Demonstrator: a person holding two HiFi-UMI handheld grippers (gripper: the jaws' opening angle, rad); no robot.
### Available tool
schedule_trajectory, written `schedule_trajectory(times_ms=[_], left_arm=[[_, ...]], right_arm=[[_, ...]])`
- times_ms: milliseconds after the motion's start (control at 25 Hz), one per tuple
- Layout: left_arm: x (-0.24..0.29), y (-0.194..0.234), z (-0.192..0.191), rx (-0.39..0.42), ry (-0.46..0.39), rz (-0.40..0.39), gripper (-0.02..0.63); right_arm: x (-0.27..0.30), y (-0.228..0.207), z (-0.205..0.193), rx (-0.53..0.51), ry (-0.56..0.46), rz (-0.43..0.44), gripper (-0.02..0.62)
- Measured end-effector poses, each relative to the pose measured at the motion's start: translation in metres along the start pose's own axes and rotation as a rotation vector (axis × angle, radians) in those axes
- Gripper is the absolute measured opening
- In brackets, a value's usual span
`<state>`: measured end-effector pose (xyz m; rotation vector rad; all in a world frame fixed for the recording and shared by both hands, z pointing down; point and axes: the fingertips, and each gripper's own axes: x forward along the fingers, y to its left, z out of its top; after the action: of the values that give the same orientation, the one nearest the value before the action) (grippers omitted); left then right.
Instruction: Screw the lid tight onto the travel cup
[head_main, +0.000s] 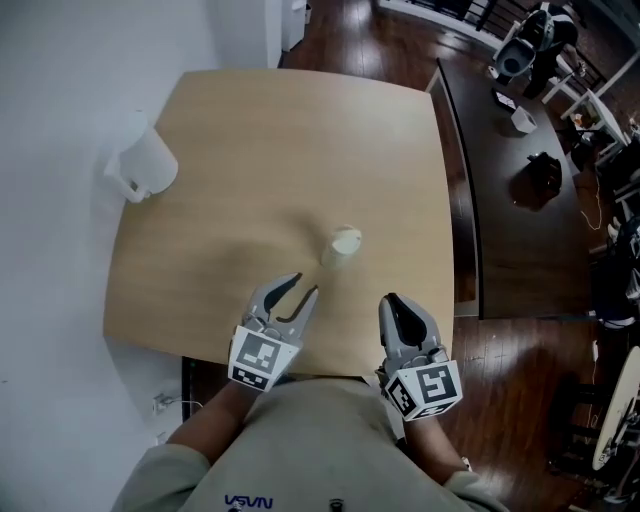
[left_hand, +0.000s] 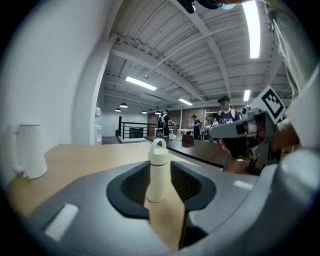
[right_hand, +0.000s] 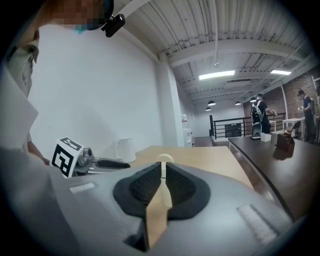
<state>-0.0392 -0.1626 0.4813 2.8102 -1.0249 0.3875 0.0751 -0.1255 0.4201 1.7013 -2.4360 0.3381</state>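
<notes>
A cream travel cup stands upright near the middle of the light wooden table, its loop-handled lid on top. My left gripper hovers at the table's near edge, just short of the cup and to its left, jaws open with nothing between them. In the left gripper view the cup shows beyond the gap in the left gripper. My right gripper is shut and empty, near the front edge to the cup's right. In the right gripper view only a sliver of the cup shows past the right gripper.
A white jug stands at the table's far left edge, by the white wall. A long dark counter with small items runs along the table's right side. People stand far off in the room.
</notes>
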Motion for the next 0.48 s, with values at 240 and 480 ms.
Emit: schedule_trajectory(times_ms=[240, 480], left_arm=[[0.056, 0.003, -0.022, 0.006, 0.052, -0.056, 0.215], [0.095, 0.010, -0.047, -0.025, 0.110, -0.083, 0.325]], right_arm=[[0.008, -0.019, -0.003, 0.007, 0.030, -0.010, 0.015], [0.008, -0.025, -0.008, 0.009, 0.066, -0.008, 0.015]])
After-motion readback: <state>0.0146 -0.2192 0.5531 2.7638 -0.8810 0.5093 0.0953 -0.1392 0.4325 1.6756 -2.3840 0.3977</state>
